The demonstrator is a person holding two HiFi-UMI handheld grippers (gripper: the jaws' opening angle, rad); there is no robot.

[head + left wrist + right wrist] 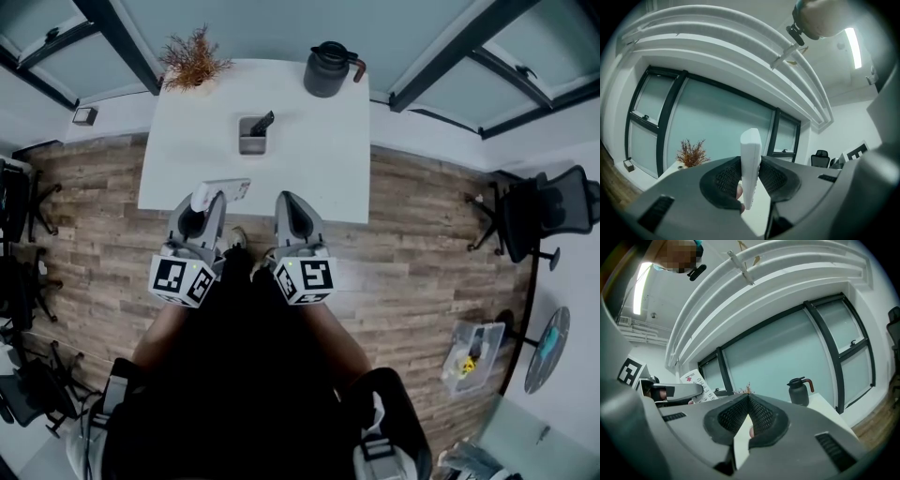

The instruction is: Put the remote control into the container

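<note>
While the left gripper (210,202) clamps it, the remote control (751,157) juts forward.

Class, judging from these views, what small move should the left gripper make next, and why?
Probably ease the left gripper forward toward the grey container: its jaws already clamp the white remote control, while the container stands farther along the white table, beyond the remote.
</note>
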